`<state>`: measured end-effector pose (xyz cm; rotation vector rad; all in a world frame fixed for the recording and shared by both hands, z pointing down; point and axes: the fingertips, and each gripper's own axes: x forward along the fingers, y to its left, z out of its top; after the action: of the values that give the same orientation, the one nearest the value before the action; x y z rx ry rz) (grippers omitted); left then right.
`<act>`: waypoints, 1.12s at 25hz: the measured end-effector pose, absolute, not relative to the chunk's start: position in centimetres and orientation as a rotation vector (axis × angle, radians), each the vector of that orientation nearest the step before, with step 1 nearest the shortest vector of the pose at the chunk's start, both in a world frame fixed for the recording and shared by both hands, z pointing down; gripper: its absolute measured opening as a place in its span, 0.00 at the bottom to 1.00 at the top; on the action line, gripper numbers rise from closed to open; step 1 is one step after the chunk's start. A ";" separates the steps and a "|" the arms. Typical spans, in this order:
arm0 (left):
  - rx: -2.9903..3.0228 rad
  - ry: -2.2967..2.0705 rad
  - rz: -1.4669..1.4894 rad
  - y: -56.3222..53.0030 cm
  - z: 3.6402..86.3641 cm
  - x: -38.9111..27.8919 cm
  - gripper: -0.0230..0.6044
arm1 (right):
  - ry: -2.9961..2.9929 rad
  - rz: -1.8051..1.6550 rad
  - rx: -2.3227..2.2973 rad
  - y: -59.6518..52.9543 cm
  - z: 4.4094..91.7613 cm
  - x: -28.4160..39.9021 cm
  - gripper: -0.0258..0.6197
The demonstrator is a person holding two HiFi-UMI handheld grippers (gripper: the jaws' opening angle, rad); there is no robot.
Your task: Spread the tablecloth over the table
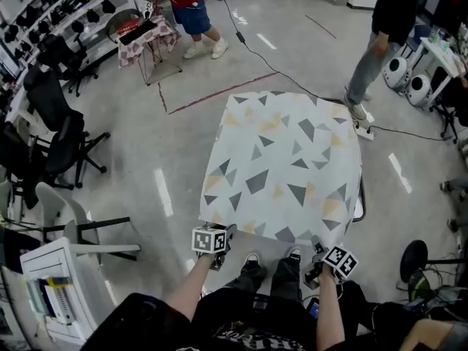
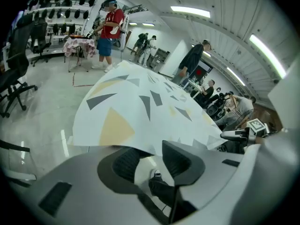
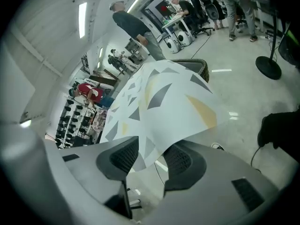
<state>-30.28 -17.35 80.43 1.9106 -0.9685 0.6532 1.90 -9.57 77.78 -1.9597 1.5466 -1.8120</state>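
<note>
A white tablecloth [image 1: 285,163] with grey and yellow triangles lies spread over the table and drapes past its near edge. My left gripper [image 1: 227,232] is at the cloth's near left corner. In the left gripper view the cloth [image 2: 140,107] ends right at the tips of that gripper [image 2: 153,165], whose jaws stand apart with floor and a shoe showing through the gap. My right gripper [image 1: 320,250] is at the near right corner. Seen from the right gripper [image 3: 149,161], the cloth's hem [image 3: 164,102] hangs loose between the separated pads.
Black office chairs [image 1: 66,145] and a white cart [image 1: 58,284] stand at the left. A person in a red shirt [image 1: 186,6] works at a small covered table [image 1: 146,39] beyond. Another person [image 1: 384,35] stands at the far right near white devices [image 1: 406,79]. A cable [image 1: 409,132] crosses the floor.
</note>
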 end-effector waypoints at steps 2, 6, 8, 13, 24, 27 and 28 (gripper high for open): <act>1.893 -0.929 0.674 -16.4 81.0 -30.7 0.32 | 1.532 -1.816 -1.979 -9.0 78.0 1.7 0.34; 1.897 -0.896 0.651 -15.3 81.2 -31.1 0.34 | 1.529 -1.820 -2.022 -7.1 78.2 1.2 0.35; 1.922 -0.879 0.640 -15.0 80.7 -31.0 0.34 | 1.535 -1.813 -2.023 -6.1 77.9 0.7 0.33; 1.982 -0.859 0.563 -15.4 78.6 -29.9 0.33 | 1.647 -1.750 -2.022 -5.6 75.1 -0.3 0.31; 2.182 -0.836 0.380 -15.6 69.4 -26.9 0.33 | 1.993 -1.505 -1.851 -11.6 64.9 -4.6 0.22; 2.227 -0.858 0.342 -15.4 66.6 -26.3 0.33 | 2.101 -1.464 -1.757 -12.8 62.2 -6.1 0.20; 2.243 -0.867 0.327 -15.4 65.7 -26.0 0.33 | 2.138 -1.448 -1.724 -13.1 61.4 -6.5 0.20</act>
<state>-26.04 -15.36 65.66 2.2433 -0.8669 0.3266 -6.49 -13.08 61.38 -1.7242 2.1379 -1.4485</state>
